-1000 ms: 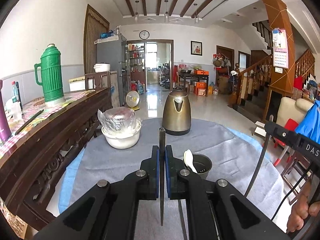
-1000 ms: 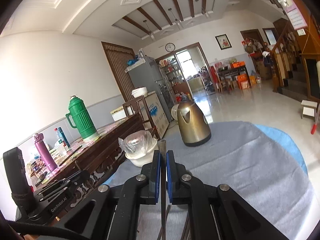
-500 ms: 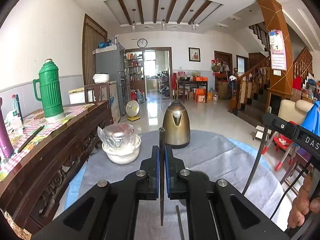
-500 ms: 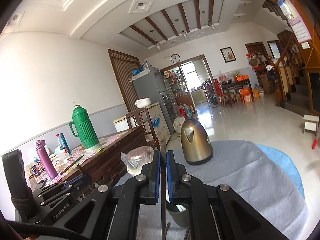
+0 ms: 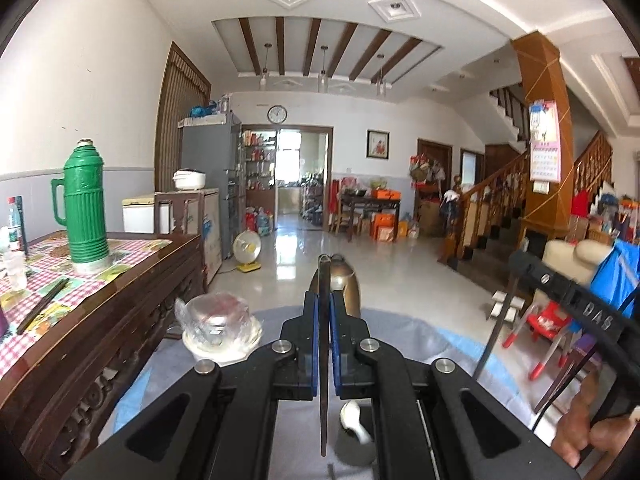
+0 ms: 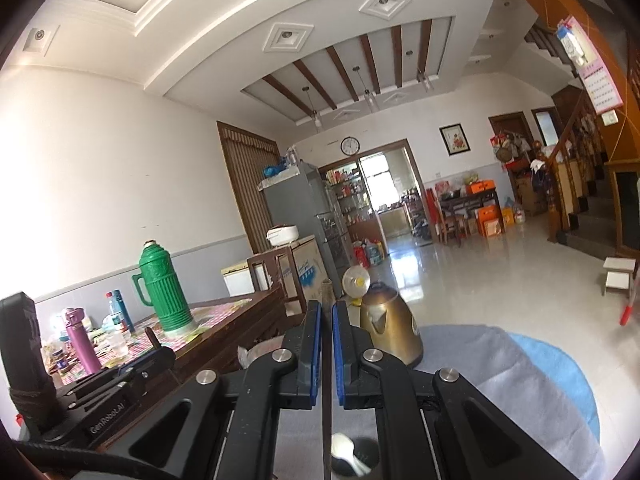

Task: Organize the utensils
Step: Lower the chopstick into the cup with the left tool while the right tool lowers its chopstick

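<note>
Grey cloth covers the round worktop (image 6: 500, 360) beneath both tools. Left tool (image 5: 323, 320) and right tool (image 6: 326, 328) each pinch one dark chopstick (image 5: 323, 360) mid-shaft, above the cup (image 5: 356, 444) holding a white spoon (image 5: 352, 420). Chopsticks look light, stiff, probably slippery; a mid-shaft grip suits them.

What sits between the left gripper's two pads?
A dark chopstick, clamped by the left gripper, its lower end near the cup holding a white spoon. The left wrist view shows it.
</note>
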A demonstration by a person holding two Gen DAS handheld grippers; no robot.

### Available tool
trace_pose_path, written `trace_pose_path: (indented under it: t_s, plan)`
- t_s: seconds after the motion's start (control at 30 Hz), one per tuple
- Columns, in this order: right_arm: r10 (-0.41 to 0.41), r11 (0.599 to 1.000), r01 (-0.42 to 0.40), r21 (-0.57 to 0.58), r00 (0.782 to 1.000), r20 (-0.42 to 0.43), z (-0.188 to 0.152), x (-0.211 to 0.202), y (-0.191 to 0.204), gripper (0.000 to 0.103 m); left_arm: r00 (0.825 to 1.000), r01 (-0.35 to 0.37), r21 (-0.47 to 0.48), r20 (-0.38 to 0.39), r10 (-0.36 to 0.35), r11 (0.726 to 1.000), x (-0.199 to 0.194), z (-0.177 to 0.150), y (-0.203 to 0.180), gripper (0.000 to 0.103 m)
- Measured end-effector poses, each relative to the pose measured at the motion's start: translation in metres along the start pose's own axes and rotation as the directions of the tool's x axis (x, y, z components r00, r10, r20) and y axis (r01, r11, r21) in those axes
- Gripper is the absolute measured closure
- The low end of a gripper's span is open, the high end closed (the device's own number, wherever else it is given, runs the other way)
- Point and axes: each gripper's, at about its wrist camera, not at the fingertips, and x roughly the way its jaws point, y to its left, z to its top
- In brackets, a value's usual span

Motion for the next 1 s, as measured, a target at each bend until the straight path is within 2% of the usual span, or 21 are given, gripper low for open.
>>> trace_pose_path:
  t_s: [0.17,0.37,0.73,1.0]
  plan:
    - [-0.043,0.998,0.045,-0.039,0.998,0.048,0.006,0.016,0.011,0.097,0.998,0.049,-0.058,0.038,-0.047,0.997,0.016,0.007,0.004,0.097]
    - [-0.092,0.995,0.095,-0.044,0.994,0.053,-0.001,0.046,0.014,0.097,0.995,0.084,-0.118,0.066,-0.076,0.989,0.033,0.003,0.01,0.097]
    - [-0.152,0.987,0.152,-0.06,0.988,-0.004,-0.031,0.088,0.003,0.097,0.996,0.078,-0.196,-0.018,-0.083,0.978,0.077,-0.034,0.019,0.097]
    - [-0.172,0.98,0.173,-0.095,0.985,0.023,-0.039,0.091,0.003,0.096,0.995,0.042,-0.192,-0.084,-0.059,0.98,0.101,-0.061,0.004,0.097]
